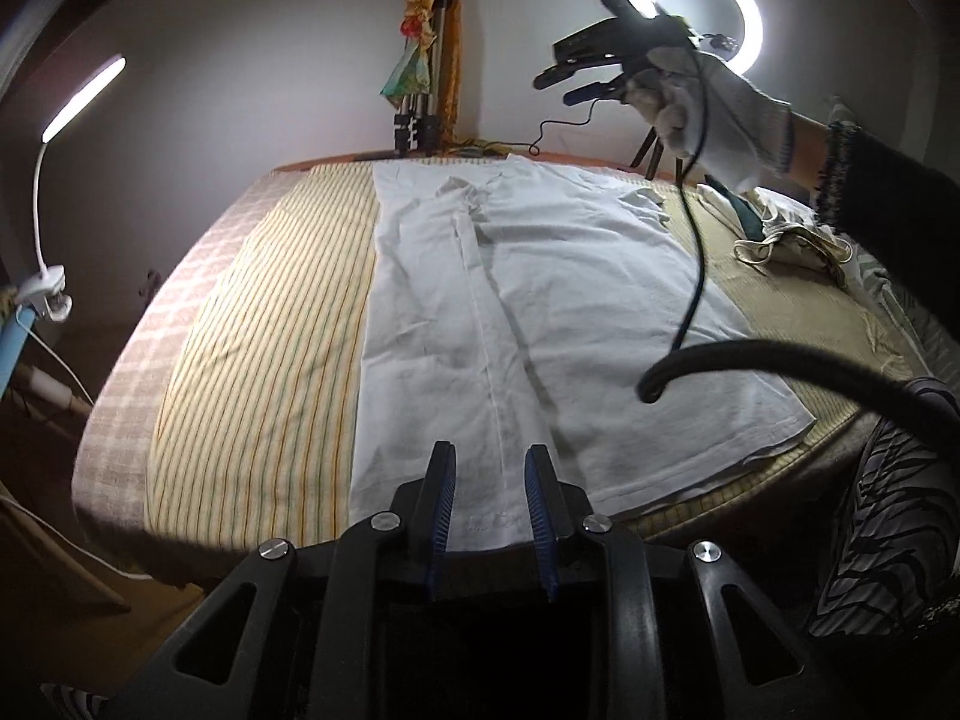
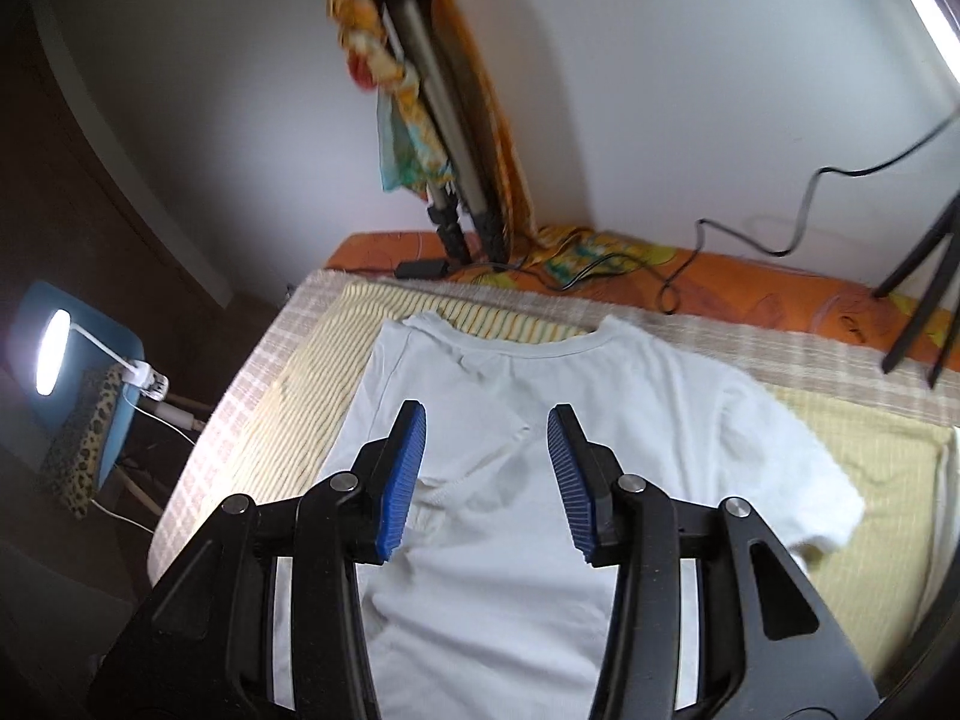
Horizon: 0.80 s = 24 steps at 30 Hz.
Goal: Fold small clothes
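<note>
White T-shirt [image 1: 576, 312], left side folded inward

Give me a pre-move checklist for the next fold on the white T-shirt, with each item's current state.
1. Left gripper free of cloth: ok, jaws slightly apart, nothing between them.
2. Right gripper free of cloth: ok, jaws open above the shirt, empty.
3. White T-shirt lying flat on the striped cover: ok, one side already folded inward, few wrinkles.
4. Other sleeve ready to fold: ok, spread out flat.
5. Black cable clear of the shirt: not ok, it hangs across it in the left wrist view.
6. Pile of other clothes clear of the shirt: ok, beside it.
</note>
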{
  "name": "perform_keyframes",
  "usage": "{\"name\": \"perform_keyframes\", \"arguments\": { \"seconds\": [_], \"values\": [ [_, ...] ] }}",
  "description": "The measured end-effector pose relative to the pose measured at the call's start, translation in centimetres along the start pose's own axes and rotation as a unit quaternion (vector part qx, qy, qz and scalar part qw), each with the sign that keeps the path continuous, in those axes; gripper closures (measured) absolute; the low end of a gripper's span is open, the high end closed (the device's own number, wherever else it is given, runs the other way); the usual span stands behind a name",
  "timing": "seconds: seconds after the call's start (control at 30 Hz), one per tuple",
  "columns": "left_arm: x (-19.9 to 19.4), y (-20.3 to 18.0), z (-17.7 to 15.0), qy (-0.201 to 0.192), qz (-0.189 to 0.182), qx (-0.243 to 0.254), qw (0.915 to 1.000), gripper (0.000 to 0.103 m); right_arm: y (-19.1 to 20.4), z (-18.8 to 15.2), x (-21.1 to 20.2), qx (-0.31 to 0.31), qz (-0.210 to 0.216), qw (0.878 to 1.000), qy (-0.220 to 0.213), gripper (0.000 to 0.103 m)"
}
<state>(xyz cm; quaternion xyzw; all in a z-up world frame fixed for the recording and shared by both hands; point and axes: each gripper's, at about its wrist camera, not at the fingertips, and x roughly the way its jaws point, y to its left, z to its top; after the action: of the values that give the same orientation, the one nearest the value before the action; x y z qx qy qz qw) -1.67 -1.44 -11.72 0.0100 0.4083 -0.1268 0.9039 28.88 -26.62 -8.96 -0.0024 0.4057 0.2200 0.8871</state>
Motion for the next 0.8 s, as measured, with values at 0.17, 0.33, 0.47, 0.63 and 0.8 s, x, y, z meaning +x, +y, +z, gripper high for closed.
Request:
{"name": "perform_keyframes", "arguments": {
  "seconds": [0.17, 0.33, 0.47, 0.63, 0.8],
  "values": [
    [0.1, -2.0, 0.3, -0.007, -0.024, 0.008, 0.9997, 0.075, -3.2, -1.8, -5.8, -0.001, -0.011, 1.000, -0.016, 0.052],
    [0.8, -5.8, 0.8, -0.021, -0.042, 0.045, 0.9979, 0.066, -7.3, -4.3, -9.5, 0.011, -0.026, 0.999, -0.014, 0.048],
    [1.4, -9.0, 1.2, -0.022, -0.067, 0.066, 0.9953, 0.063, -10.8, -6.0, -11.3, 0.032, -0.023, 0.999, -0.009, 0.039],
    [3.1, -13.9, 1.9, -0.015, -0.108, 0.098, 0.9891, 0.060, -13.8, -7.8, -10.9, 0.052, -0.012, 0.998, 0.018, 0.039],
    [5.7, -18.7, 2.0, 0.002, -0.138, 0.130, 0.9819, 0.056, -15.7, -9.6, -9.3, 0.079, 0.007, 0.996, 0.042, 0.039]
  ]
}}
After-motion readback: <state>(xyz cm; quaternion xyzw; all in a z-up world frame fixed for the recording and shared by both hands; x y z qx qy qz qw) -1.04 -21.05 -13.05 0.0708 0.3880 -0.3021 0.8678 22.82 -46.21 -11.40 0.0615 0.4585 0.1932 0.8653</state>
